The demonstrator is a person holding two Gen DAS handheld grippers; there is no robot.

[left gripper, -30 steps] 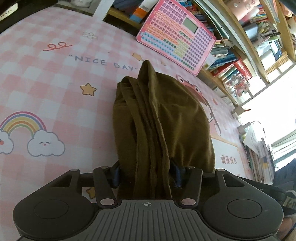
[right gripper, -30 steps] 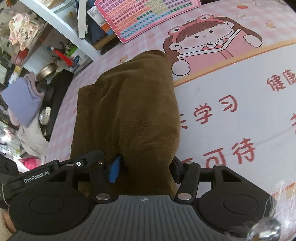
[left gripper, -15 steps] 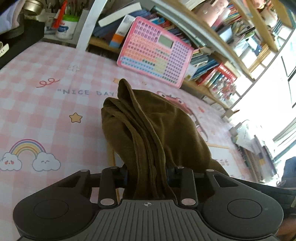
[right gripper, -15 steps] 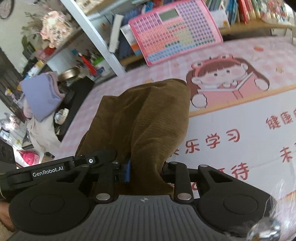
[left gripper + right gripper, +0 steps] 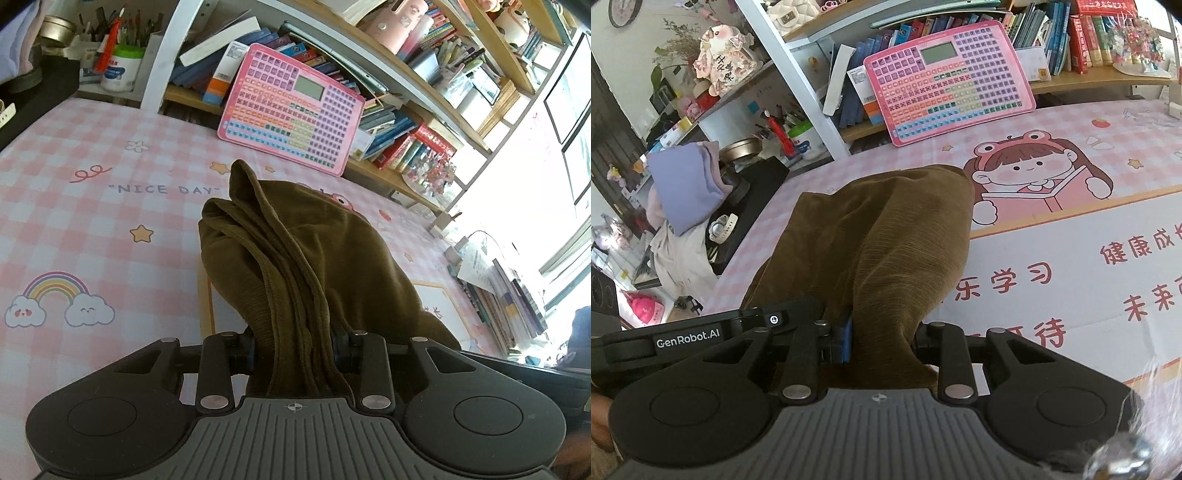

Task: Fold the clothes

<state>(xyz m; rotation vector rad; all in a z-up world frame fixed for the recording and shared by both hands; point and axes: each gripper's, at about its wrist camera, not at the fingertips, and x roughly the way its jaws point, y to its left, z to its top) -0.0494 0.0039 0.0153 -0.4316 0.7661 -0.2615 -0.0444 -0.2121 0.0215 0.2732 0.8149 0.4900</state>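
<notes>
A pink checked counter [image 5: 74,155] with cartoon prints carries the work. Nearest, the left tongs [image 5: 293,350] and right tongs [image 5: 882,341] have just closed and each grips a bunched edge of the olive-brown garment [image 5: 295,251], which drapes toward mid-counter. At the far edge leans a pink keyboard toy [image 5: 291,107].
</notes>
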